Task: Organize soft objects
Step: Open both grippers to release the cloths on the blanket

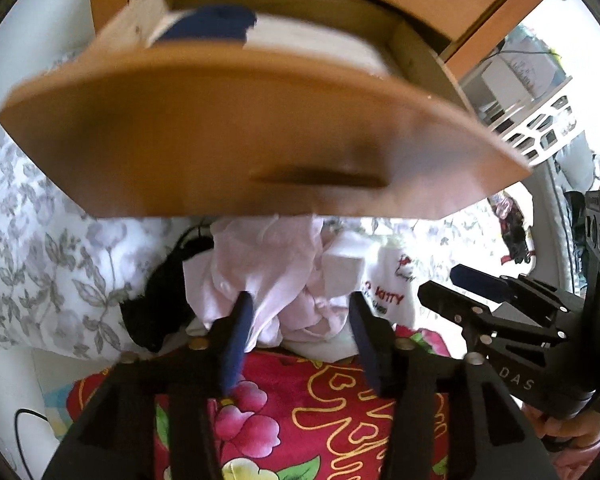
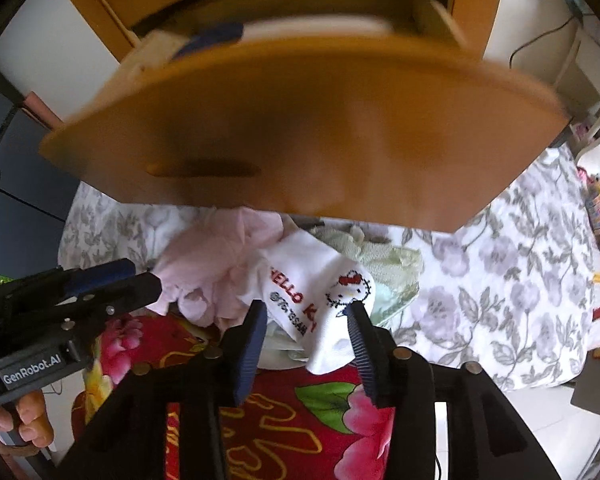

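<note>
Left gripper jaws apart, nothing pinched, pink cloth just past its tips. Right gripper gaping too, white sock loose between its fingers. Beyond both, open wooden drawer looms overhead.

open drawer front overhanging sock pile, little clearance between

Both wrist views steeply downward, close
</note>
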`<action>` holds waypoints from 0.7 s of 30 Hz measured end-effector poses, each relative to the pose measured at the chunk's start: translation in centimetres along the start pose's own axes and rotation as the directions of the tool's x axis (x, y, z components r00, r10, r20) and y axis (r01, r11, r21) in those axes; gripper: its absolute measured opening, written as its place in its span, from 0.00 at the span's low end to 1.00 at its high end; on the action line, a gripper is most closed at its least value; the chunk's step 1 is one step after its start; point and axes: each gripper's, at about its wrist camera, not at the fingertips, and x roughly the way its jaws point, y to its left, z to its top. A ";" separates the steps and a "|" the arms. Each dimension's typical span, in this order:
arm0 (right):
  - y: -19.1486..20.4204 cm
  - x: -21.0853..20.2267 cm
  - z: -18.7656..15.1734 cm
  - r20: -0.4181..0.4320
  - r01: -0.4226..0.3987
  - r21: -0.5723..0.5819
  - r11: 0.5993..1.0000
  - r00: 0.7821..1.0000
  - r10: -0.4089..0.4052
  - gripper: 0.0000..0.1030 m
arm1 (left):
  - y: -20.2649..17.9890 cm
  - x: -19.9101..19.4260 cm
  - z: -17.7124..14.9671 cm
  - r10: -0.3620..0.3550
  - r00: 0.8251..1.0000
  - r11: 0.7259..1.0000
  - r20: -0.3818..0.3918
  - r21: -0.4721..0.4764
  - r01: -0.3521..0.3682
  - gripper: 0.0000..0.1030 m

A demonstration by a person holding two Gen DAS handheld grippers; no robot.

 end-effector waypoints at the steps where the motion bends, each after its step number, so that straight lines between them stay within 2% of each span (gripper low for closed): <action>1: 0.2 -0.6 0.0 0.017 0.007 -0.005 1.000 1.000 -0.007 0.51 | 0.0 -0.5 0.1 -0.001 1.000 1.000 0.013 0.001 0.001 0.59; 5: 0.5 -2.6 0.4 0.078 0.042 -0.021 0.999 0.996 -0.040 0.57 | 0.1 -2.7 0.4 0.027 0.997 1.000 0.077 -0.002 -0.027 0.69; 9: 0.5 -4.2 0.6 0.116 0.056 -0.023 0.998 0.992 -0.053 0.60 | 0.8 -4.2 0.6 0.053 0.992 0.998 0.111 -0.028 -0.051 0.70; 11: 0.4 -4.7 0.7 0.127 0.061 -0.017 0.998 0.990 -0.058 0.71 | 1.2 -4.7 0.6 0.062 0.990 0.998 0.123 -0.038 -0.057 0.70; 14: 0.5 -5.1 0.9 0.142 0.068 -0.013 0.998 0.988 -0.065 0.80 | 1.5 -5.2 0.7 0.074 0.987 0.997 0.146 -0.045 -0.068 0.71; 15: 0.5 -5.2 0.9 0.144 0.067 -0.016 0.998 0.987 -0.064 0.80 | 1.5 -5.4 0.7 0.077 0.985 0.996 0.151 -0.045 -0.071 0.72; 17: 0.5 -5.3 0.9 0.145 0.061 -0.018 0.998 0.988 -0.058 0.81 | 1.6 -5.6 0.6 0.079 0.983 0.996 0.168 -0.045 -0.073 0.82; 21: 0.5 -5.4 1.0 0.146 0.060 -0.019 0.998 0.988 -0.057 0.84 | 1.8 -6.0 0.7 0.089 0.977 0.995 0.195 -0.051 -0.081 0.87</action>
